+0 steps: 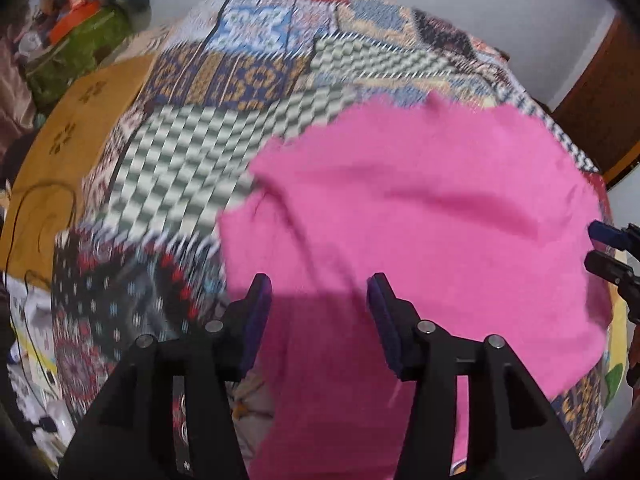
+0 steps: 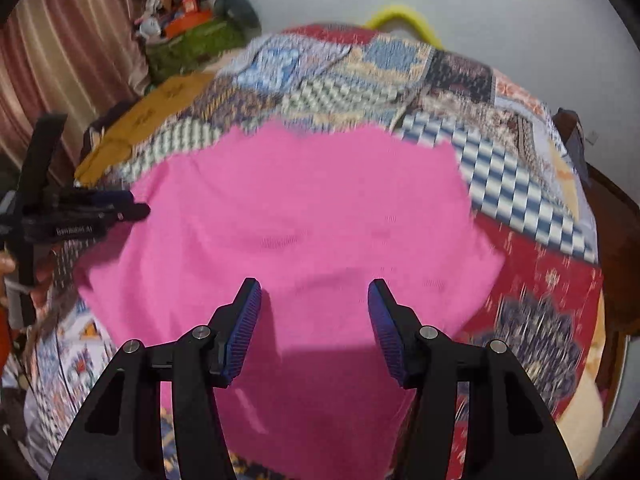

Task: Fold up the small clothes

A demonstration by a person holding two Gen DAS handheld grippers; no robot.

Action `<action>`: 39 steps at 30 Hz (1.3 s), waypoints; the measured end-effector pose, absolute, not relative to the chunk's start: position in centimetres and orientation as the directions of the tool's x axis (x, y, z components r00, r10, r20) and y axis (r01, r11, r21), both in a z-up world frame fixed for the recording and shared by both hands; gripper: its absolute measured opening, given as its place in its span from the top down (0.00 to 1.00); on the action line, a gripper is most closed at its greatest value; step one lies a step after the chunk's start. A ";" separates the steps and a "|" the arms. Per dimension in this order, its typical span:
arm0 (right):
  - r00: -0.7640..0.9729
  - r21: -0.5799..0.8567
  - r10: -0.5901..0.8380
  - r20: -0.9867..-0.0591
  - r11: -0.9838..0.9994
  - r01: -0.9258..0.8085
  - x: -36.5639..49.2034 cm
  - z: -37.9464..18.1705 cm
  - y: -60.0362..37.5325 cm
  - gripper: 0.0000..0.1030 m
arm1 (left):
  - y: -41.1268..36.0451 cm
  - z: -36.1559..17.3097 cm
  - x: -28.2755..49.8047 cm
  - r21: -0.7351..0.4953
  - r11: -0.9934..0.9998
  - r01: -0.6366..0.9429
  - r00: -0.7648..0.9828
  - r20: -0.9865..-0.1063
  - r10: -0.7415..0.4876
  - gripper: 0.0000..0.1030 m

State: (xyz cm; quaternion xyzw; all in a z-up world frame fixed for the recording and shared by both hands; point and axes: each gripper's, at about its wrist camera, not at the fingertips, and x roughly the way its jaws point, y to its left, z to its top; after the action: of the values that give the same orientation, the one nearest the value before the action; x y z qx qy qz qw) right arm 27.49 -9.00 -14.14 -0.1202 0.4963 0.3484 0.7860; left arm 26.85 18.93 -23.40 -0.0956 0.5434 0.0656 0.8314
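I am holding my left tongs [image 1: 318, 286] and right tongs [image 2: 314, 290] wide apart, empty, over the pink garment [image 2: 304, 216] lying on the patchwork bedspread [image 1: 192, 148].

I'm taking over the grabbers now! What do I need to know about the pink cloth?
Left gripper: open, nothing between its pads, over the near part of the pink garment.
Right gripper: open, also empty, over the same garment.
The garment lies spread on the patchwork bedspread, a bit rumpled; both views are blurred.
Done: cloth laid out; I cannot tell whether a fold is in it yet.
Left: grip an edge, fold it, smooth it.
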 end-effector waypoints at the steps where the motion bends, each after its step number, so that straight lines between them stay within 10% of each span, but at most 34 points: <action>1: 0.255 0.157 0.420 -0.871 0.730 -0.665 27.2 -14.5 -9.3 0.50 | 19.1 -23.6 26.2 -0.091 0.972 -0.218 0.399 -0.917 0.003 0.45; 16: 0.229 0.243 0.411 -0.882 0.815 -0.526 24.0 -16.5 -16.2 0.46 | 21.9 -23.2 19.4 -0.064 0.951 -0.301 0.373 -0.926 0.056 0.43; 23: 0.231 0.276 0.453 -0.861 0.798 -0.535 23.8 -16.6 -15.8 0.89 | 23.0 -22.3 20.8 -0.104 0.932 -0.346 0.397 -0.917 0.046 0.42; 39: 0.255 0.243 0.417 -0.872 0.822 -0.514 24.4 -16.2 -18.7 0.91 | 22.5 -23.4 21.2 -0.204 0.906 -0.370 0.378 -0.924 -0.054 0.42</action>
State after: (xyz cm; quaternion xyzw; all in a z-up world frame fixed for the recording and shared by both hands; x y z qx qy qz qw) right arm 24.41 -18.67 -16.16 -0.0456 0.5347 0.2945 0.7908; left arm 21.21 22.55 -23.40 -0.1930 0.5490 0.0978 0.8074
